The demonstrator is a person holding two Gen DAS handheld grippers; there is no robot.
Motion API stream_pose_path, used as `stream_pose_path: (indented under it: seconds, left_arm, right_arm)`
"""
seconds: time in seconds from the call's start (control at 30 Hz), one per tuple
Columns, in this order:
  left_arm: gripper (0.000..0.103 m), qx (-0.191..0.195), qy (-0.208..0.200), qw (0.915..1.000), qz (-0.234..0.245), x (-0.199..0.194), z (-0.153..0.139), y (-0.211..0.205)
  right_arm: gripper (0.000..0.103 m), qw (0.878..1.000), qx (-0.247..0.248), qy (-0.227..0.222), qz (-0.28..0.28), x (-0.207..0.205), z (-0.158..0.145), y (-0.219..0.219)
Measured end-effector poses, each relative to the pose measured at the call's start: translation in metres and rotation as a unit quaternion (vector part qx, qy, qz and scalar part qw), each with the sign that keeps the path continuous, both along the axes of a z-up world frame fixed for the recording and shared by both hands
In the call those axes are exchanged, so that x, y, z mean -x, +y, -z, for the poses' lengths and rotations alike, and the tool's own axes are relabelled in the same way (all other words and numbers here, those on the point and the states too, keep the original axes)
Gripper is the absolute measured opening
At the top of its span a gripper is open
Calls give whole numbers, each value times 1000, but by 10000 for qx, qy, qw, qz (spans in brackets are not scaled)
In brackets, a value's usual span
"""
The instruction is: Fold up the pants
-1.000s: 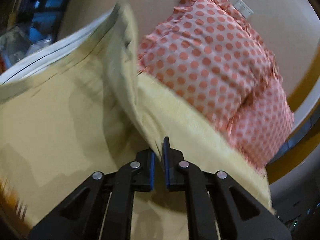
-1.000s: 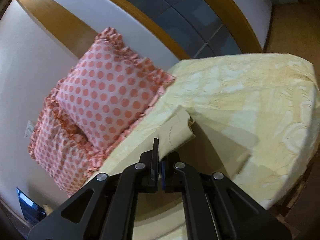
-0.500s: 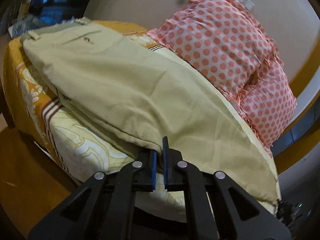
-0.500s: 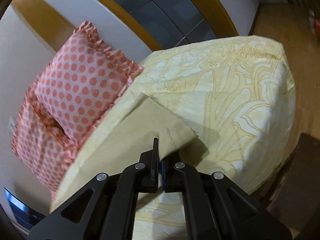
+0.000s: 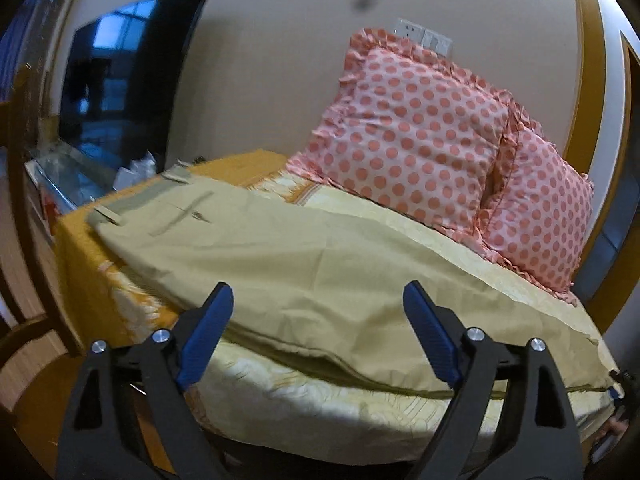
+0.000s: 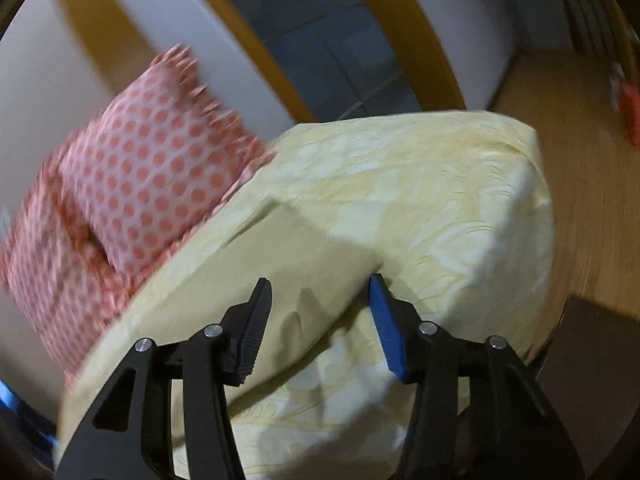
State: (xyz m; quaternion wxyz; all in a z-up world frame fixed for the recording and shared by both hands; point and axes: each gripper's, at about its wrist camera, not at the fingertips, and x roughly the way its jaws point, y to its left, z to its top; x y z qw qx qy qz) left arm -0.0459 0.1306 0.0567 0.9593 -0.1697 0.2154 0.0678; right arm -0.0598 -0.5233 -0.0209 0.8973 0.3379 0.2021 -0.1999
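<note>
No readable text anywhere

Nothing to read in either wrist view: no labels, brands, numbers or signs legible on the pants (image 5: 320,272), the bedcover (image 6: 440,184) or the dotted pillows (image 5: 408,132).

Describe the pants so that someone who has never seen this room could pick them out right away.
Start at the bed with the pale yellow patterned cover, two pink dotted pillows leaning on the wall behind it. The pants lie flat along the bed's near side, waistband toward the dark TV. Unlike the cover, they are plain khaki, with belt loops and a slit back pocket.
</note>
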Motion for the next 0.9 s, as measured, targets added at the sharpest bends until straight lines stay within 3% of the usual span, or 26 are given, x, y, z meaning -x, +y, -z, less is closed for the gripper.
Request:
stream_pose_path:
  seconds: [0.13, 0.23, 0.27, 0.3, 0.4, 0.5, 0.6, 0.67, 0.77, 0.9]
  left_arm:
    - [87, 78, 283, 9996, 23, -25, 16, 4]
    - [87, 141, 450, 9989, 28, -36, 27, 6]
    - [87, 128, 462, 9988, 36, -37, 30, 7]
    - [87, 92, 465, 9989, 45, -38, 31, 6]
    - [91, -51, 516, 9986, 118, -41, 37, 3]
    - [95, -116, 500, 9985, 210, -41, 40, 2]
    - [96, -99, 444, 9986, 265, -40, 42, 3]
    - [96, -61, 404, 9988, 276, -39, 41, 4]
    - [95, 260, 241, 9990, 263, -34, 35, 12]
    - [95, 458, 31, 9989, -78, -23, 23, 29]
  right_arm:
    - [41, 9987, 86, -257, -440, -8, 3, 18]
    - [38, 9969, 464, -361, -526, -10, 3, 25]
    - [31, 9964, 567, -318, -543, -12, 3, 27]
    - [14, 9961, 644, -248, -549, -16, 5, 27]
    - [8, 9970, 411, -322, -578, -21, 5, 21]
    - [7, 9941, 499, -533, -801, -31, -18, 30]
    - [7, 9836, 695, -916, -1393, -50, -56, 61]
    - [7, 9685, 795, -1242, -2007, -65, -85, 99]
    - [7, 9311, 867, -1632, -3145, -84, -117, 174]
    - [7, 8538, 1155, -1543, -4837, -93, -121, 305]
